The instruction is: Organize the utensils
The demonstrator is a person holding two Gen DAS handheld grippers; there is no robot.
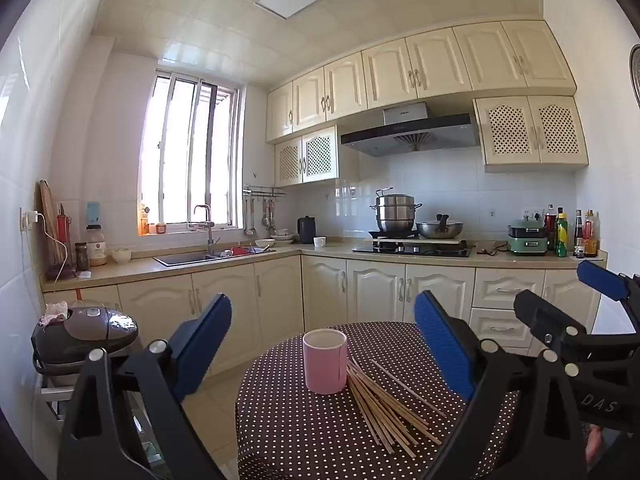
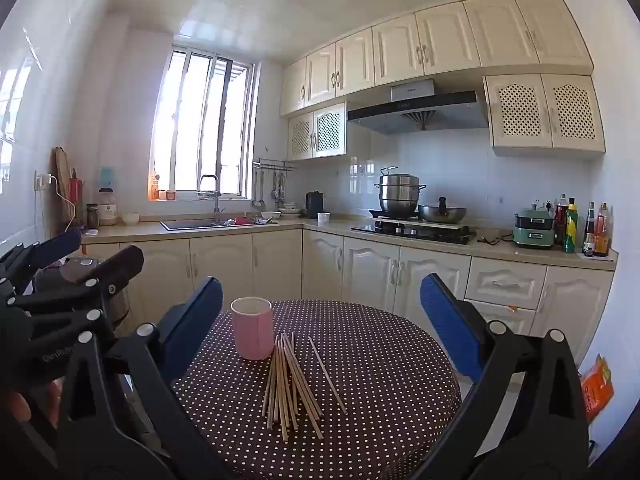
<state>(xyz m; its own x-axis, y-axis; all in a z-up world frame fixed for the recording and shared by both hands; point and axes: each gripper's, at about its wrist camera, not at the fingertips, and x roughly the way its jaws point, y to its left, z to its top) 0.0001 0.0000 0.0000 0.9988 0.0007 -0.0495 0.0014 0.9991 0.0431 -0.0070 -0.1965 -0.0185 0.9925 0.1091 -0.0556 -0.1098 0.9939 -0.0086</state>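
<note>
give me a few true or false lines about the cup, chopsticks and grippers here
1. The pink cup stands upright on the dotted tablecloth. True.
2. The chopsticks are already in the cup. False: they lie in a loose pile on the cloth beside it.
3. The left gripper is shut on a chopstick. False: it is open and holds nothing.
4. The right gripper is open. True.

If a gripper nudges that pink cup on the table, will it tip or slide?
The pink cup stands upright, tall and empty-looking, so a high push probably tips it. The dotted tablecloth may drag at its base. The chopsticks nearby would likely scatter.
</note>
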